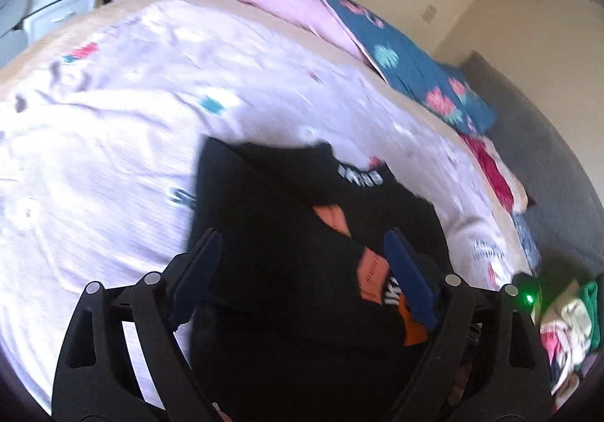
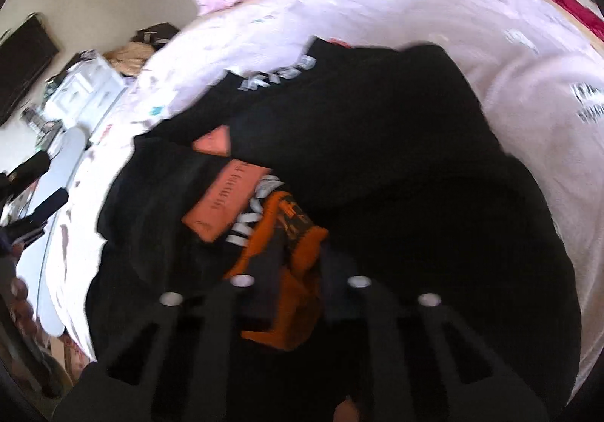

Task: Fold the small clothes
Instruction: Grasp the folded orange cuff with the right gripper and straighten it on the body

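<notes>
A black garment (image 1: 271, 218) with orange patches and white lettering lies on a pale pink bedspread (image 1: 113, 112). My left gripper (image 1: 302, 244) hangs just above it with its blue-padded fingers wide apart and nothing between them. In the right wrist view the same black garment (image 2: 396, 157) fills the middle, with an orange print (image 2: 287, 233) near the fingers. My right gripper (image 2: 298, 252) sits low over the orange part, its dark fingers a narrow gap apart; motion blur hides whether cloth is pinched.
A pink and teal floral duvet (image 1: 407, 55) is bunched along the far side of the bed. A red cloth (image 1: 494, 172) lies at the bed's edge. Loose clothes (image 1: 566, 320) lie on the grey floor. White drawers (image 2: 87, 89) stand beyond the bed.
</notes>
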